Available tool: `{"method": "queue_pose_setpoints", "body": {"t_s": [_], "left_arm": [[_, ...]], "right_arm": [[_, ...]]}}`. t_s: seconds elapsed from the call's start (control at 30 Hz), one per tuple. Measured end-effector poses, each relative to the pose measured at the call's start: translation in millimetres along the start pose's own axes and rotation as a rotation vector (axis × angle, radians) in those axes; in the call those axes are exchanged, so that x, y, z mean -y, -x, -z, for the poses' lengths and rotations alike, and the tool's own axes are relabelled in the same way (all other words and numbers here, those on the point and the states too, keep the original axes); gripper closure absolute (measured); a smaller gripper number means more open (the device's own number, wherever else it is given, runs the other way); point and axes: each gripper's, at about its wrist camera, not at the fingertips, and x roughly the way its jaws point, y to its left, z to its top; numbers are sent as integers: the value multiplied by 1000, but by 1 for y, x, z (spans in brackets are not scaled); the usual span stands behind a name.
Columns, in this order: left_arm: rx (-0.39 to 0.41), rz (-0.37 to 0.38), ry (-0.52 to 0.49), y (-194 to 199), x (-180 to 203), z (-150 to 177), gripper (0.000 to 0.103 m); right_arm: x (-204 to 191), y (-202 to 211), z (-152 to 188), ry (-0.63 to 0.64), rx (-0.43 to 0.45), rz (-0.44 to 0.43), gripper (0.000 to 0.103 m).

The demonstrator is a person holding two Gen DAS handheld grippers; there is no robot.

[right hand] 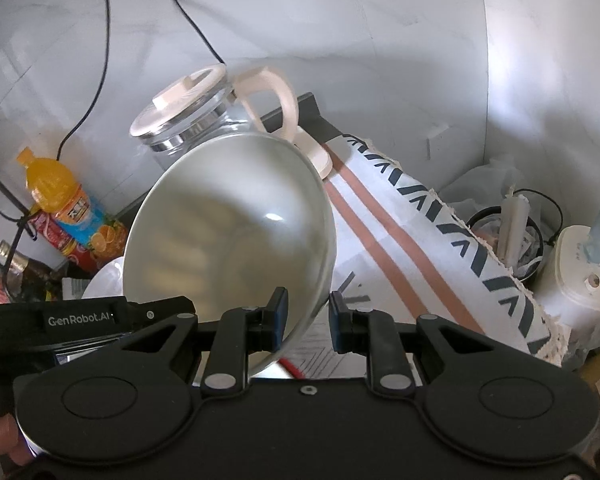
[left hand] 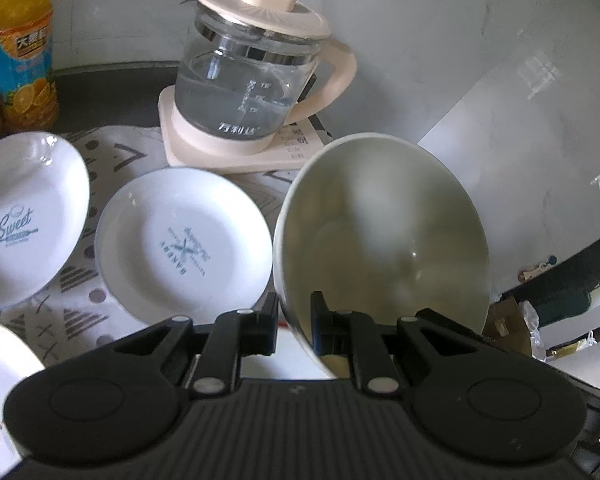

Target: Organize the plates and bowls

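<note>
Above the patterned cloth on the table, a pale bowl is held tipped up on edge, the left gripper pinching its rim with jaws narrow on either side of the wall, seemingly so it can be carried clear of the two printed plates lying flat just beside it. From the right wrist view, the right gripper straddles the bowl's opposite rim; its jaws look slightly apart, so I cannot tell whether it grips. A glass kettle stands behind, leaving the stacking spot likely nearer the plates.
</note>
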Motion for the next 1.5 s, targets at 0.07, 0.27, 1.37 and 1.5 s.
{"method": "queue_pose_setpoints", "body": {"t_s": [0.07,0.27,1.37,1.5], "left_arm": [[-7,8,5,6,-3,6,89],[-25,19,7,19,-11,21,89],[-173,-6,9,24,-38,65,86],[-178,-33,13,24,-40,63,86]], "right_arm": [[-4,5,6,0,1,3,81],[-11,18,22,-1,-3,5,81],[-16,17,78,-55,-122,33,84],[-16,12,80,-53,-135,34,86]]}}
